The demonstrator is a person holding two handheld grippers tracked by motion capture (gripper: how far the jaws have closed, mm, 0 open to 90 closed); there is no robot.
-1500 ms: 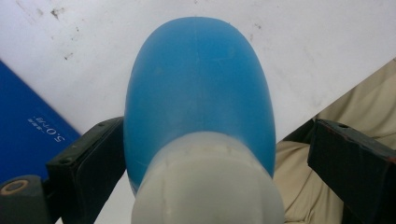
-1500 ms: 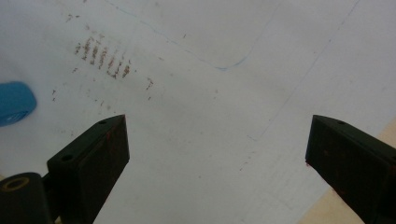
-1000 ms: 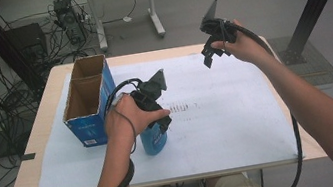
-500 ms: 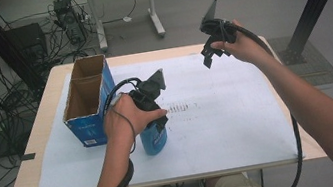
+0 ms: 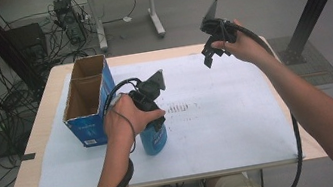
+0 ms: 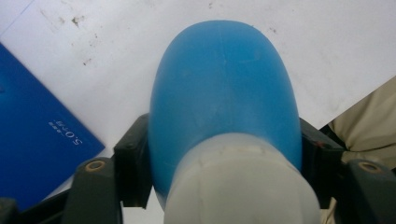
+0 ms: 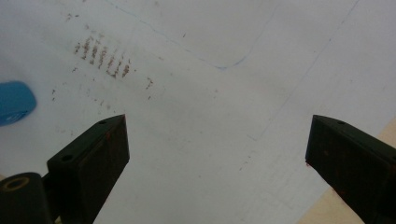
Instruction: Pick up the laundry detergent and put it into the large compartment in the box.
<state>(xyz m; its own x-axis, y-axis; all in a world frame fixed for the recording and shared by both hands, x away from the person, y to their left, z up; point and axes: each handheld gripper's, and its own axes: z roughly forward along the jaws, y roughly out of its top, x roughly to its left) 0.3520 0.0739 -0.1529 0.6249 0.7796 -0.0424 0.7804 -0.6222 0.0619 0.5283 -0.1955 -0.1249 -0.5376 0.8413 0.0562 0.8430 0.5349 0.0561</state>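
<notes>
Just right of the blue box (image 5: pixel 91 116), my left claw (image 5: pixel 155 125) has just been closing and now pinches the blue bottle (image 5: pixel 154 138), upright on the worktop (image 5: pixel 231 129). I'd lift straight, keeping clear of the box. Farther right, my right claw (image 5: pixel 208 59) hangs spread, holding nothing.

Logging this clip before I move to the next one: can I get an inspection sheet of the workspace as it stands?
Surface: wooden table under a white sheet with brown smudges.
Job's things: blue bottle upright on the sheet, pale cap toward the camera in the left gripper view.
Clutter: open blue cardboard box beside the bottle.
Grippers: left gripper has just closed, pads pressing the bottle's sides; right gripper open above bare sheet.
Cables: one trails from each gripper; many lie on the floor at left.
Surroundings: grey floor, desk legs, black stand.
</notes>
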